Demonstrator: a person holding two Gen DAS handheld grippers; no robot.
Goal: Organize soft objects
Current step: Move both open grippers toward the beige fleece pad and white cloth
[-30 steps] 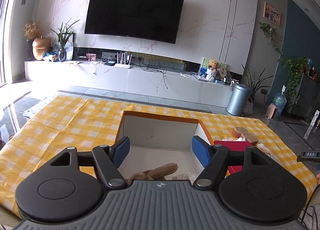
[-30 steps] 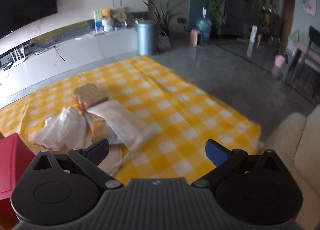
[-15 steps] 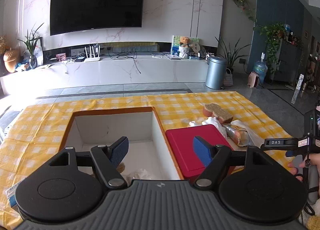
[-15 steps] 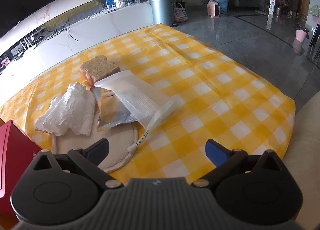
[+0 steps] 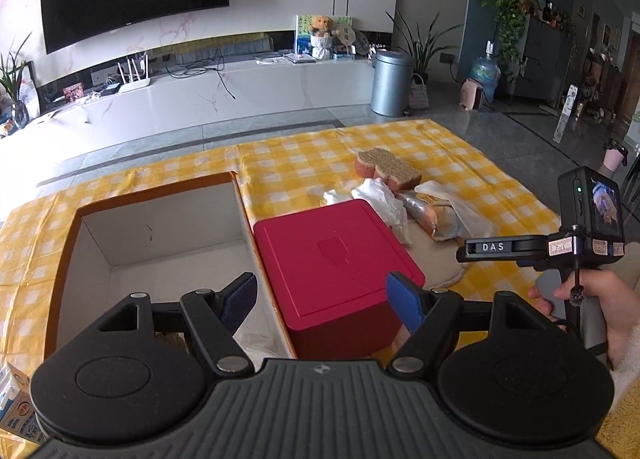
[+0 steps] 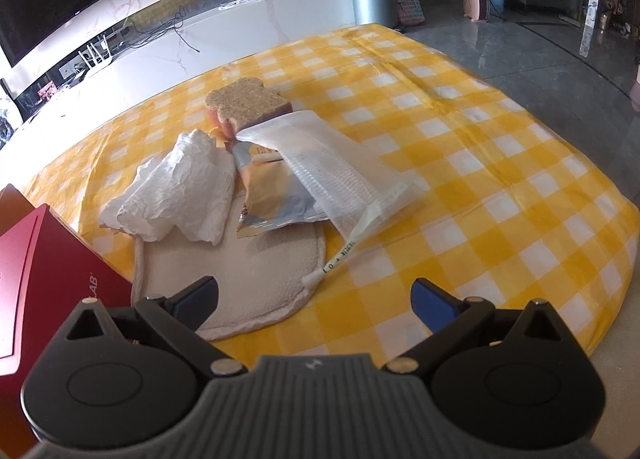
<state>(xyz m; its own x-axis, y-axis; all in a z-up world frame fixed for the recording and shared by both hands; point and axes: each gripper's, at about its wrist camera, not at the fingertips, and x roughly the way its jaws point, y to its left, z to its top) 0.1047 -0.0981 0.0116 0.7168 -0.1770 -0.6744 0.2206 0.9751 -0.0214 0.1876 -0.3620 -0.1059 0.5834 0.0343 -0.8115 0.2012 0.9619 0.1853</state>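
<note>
The left gripper [image 5: 322,301] has its blue pads wide apart and holds nothing; it hangs over the seam between the open white cardboard box with orange rim [image 5: 160,227] at 10 o'clock and the closed red square box [image 5: 332,263] at 1 o'clock. Something pale lies low in the white box, but it is too hidden to tell what.

The right gripper [image 6: 314,299] also stands apart and empty. It is above the near edge of a cream round fabric pad [image 6: 248,275] on the yellow-and-white checked cloth [image 6: 480,179] that covers the counter. The soft things lie in one pile at 12 o'clock from this gripper: a crumpled white tissue [image 6: 180,191] at 11 o'clock, a yellow and silver foil packet [image 6: 272,195], a white mesh pouch [image 6: 332,171] that rests over the packet, and farthest a bread-shaped sponge with pink sides [image 6: 244,103]. The tissue and the packet lie on the pad.

In the left view a hand [image 5: 592,303] holds the right gripper's handle at 3 o'clock.
</note>
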